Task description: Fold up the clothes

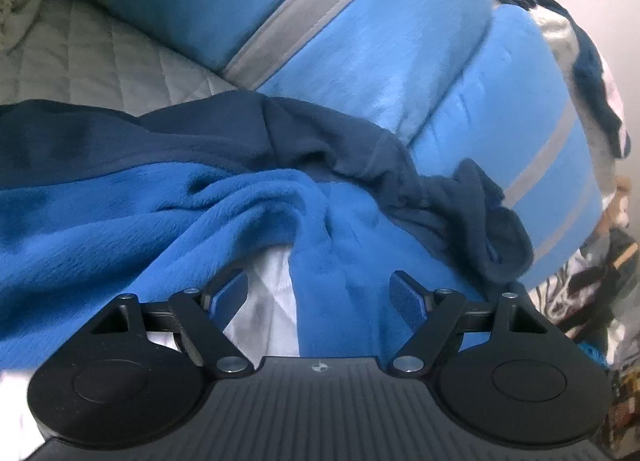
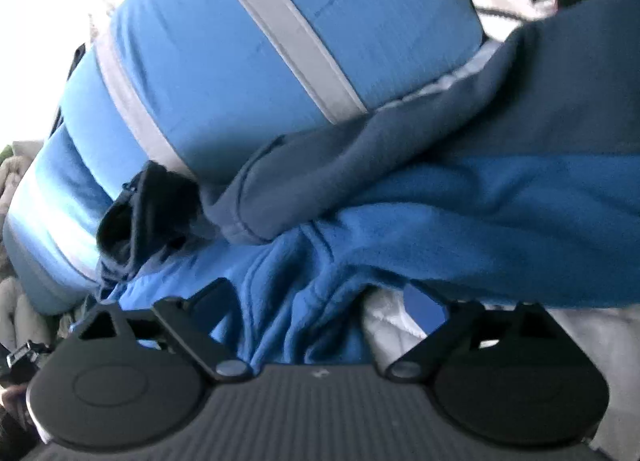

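We see the bright blue fleece garment with navy trim (image 1: pixel 120 221) bunched right at the left tongs (image 1: pixel 320 295), fingers spread wide, a fold of fleece and white cloth (image 1: pixel 272 301) between them, not pinched. Right tongs (image 2: pixel 328 301) also spread, the fleece (image 2: pixel 440 229) draped over the tips, touching. Beyond both lies a light blue padded roll with grey stripes (image 1: pixel 380 53). Only the left view shows the grey quilted cover (image 1: pixel 100 57).

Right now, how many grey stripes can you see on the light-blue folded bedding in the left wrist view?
3: one wide grey stripe across the upper bundle, two narrower ones on the lower right roll. More may be hidden.
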A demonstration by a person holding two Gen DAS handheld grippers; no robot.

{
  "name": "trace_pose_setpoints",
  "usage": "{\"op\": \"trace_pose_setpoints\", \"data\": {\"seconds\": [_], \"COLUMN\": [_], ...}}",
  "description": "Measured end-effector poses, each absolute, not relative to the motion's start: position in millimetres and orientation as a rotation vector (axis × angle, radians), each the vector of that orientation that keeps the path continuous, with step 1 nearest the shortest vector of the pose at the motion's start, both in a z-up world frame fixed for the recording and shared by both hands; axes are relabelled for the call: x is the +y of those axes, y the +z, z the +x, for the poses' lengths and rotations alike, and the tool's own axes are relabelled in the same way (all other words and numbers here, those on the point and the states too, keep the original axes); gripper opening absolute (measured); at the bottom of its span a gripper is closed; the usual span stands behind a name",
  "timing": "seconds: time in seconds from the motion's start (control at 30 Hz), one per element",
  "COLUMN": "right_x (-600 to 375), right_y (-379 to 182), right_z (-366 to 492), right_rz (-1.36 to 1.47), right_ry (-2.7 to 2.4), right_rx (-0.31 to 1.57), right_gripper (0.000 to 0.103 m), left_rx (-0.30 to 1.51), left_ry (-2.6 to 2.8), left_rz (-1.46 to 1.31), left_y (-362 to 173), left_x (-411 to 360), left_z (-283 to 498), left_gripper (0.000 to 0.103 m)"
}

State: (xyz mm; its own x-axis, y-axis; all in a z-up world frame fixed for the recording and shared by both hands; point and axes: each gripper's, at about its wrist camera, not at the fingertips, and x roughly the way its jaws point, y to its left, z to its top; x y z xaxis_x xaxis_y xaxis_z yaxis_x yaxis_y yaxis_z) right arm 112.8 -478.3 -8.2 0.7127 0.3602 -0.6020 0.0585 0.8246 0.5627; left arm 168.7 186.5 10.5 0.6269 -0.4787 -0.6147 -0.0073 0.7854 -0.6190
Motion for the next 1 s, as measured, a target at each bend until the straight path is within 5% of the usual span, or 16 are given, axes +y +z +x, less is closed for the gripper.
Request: {"op": "trace_pose_setpoints", "data": {"seconds": [0.1,0.27,0.33,0.37,0.77,1.0], "right_x": [-474.3,-476.8,-484.4,-489.7,-507.1,-502.0], "right_y": [-15.4,-12.7,-11.2,-10.6,-12.9,-14.6], "right_z": [123.2,127.2,128.6,129.6,160.0,158.3], "right_rz": [0.599,0.553,0.532,0.528,0.414,0.334], "right_ry": [0.194,0.189,0.182,0.178,0.16,0.151], "right_rx": [0.753,0.749,0.752,0.758,0.776,0.786], "right_gripper": [0.08,0.031,0.014,0.01,0.008,0.028], "left_rx": [0.841,0.814,0.836,0.845,0.813,0.778], "left_ry": [-0.292,-0.31,-0.267,-0.241,-0.209,-0.232], "left_rz": [-0.655,-0.675,-0.628,-0.596,-0.323,-0.196], "left_y": [3.7,0.6,1.5,2.0,0.5,-7.6], "left_x": [187.0,185.6,185.0,184.8,171.6,160.9], "left_z": [180.4,193.9,197.8,198.9,203.2,199.3], "left_gripper": [0.078,0.069,0.01,0.01,0.009,0.012]}}
